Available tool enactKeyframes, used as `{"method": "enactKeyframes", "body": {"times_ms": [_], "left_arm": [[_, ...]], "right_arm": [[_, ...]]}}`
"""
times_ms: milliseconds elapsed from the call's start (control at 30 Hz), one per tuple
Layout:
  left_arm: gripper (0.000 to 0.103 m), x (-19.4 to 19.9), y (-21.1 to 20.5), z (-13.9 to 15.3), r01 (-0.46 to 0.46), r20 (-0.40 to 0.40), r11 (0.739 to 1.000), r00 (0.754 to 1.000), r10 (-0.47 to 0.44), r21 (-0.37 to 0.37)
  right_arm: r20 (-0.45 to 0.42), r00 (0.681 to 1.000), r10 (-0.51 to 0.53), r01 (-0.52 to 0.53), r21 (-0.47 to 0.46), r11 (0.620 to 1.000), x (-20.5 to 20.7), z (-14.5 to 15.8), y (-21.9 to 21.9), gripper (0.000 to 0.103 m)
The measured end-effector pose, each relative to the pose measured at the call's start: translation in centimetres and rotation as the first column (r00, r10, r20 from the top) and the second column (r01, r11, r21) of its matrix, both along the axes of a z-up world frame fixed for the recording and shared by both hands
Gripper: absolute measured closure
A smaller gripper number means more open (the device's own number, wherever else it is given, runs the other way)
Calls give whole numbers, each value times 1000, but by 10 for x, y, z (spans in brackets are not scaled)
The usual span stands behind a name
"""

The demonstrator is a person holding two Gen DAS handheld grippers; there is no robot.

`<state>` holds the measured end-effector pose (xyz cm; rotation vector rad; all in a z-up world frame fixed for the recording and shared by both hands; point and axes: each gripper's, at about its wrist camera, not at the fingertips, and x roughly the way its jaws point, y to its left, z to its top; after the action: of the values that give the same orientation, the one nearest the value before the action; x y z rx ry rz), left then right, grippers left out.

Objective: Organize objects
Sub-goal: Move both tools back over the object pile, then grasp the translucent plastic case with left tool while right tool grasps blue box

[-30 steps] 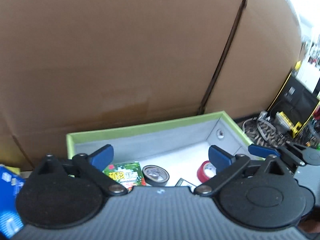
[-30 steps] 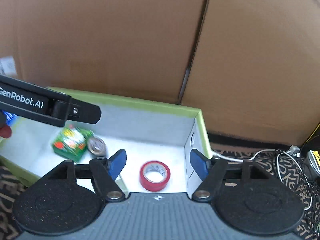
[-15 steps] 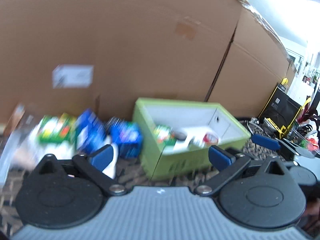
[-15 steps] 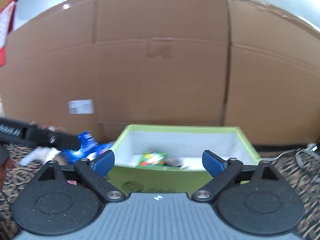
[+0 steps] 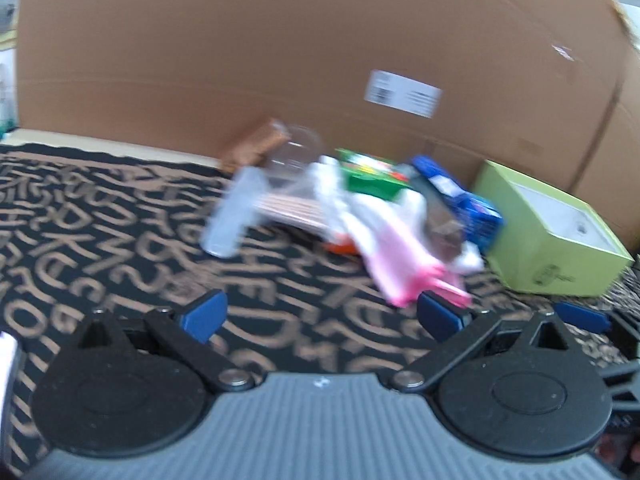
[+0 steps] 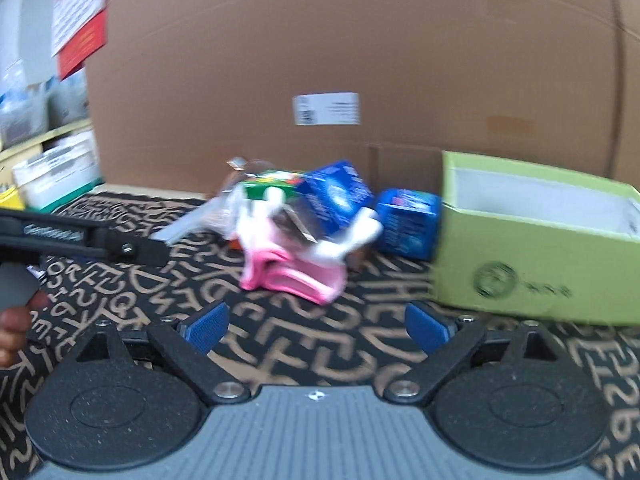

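On the black cloth with tan lettering (image 6: 320,352), a blurred heap of loose items lies before a large brown cardboard wall (image 6: 360,60): pink-and-white fabric (image 6: 296,272), two blue cartons (image 6: 336,196), a green packet (image 6: 268,184). Just right of it stands the open lime-green storage box (image 6: 536,272). Right gripper (image 6: 316,326): blue-padded jaws wide, having just been opening, nothing between. Left gripper (image 5: 320,314): jaws wide, empty, over bare cloth.
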<state>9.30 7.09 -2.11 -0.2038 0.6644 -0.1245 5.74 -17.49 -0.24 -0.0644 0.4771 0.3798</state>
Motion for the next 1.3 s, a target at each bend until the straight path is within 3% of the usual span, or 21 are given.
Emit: {"method": "enactKeyframes", "body": {"times_ms": [167,300,367,567,633,700,767,833,900,1300], "left_arm": [[0,42,19,3,-18,-9,1000,1000,18,23],[0,73,20,-2,4,-32,998,999,-2,64],[6,86,18,-8,12,-52,995,999,-7,96],[15,106,20,-28,12,-106,991,994,2,131],[18,107,19,-30,11,-88,988,996,3,152],[28,107,17,-30,7,-78,987,997,5,158],[58,105,15,-29,-2,-67,983,998,15,185],[74,103,15,-28,1,-70,981,997,13,193],[76,98,18,-24,7,-86,988,996,6,156],[76,18,7,-4,103,-50,990,994,-98,94]], "right_arm": [[42,999,-11,11,2,1000,22,11,23,5],[1,998,-64,63,78,995,54,19,25,5],[-33,996,-88,91,109,990,71,21,25,6],[-24,990,-141,143,91,986,97,22,29,8],[-55,988,-144,149,108,983,103,17,28,11],[-92,986,-137,147,114,983,108,11,28,19],[-114,985,-132,143,94,985,110,6,32,34],[-78,986,-145,150,56,987,105,6,37,43],[-24,987,-161,162,15,987,96,12,40,55],[185,982,-33,72,-206,976,29,10,50,58]]}}
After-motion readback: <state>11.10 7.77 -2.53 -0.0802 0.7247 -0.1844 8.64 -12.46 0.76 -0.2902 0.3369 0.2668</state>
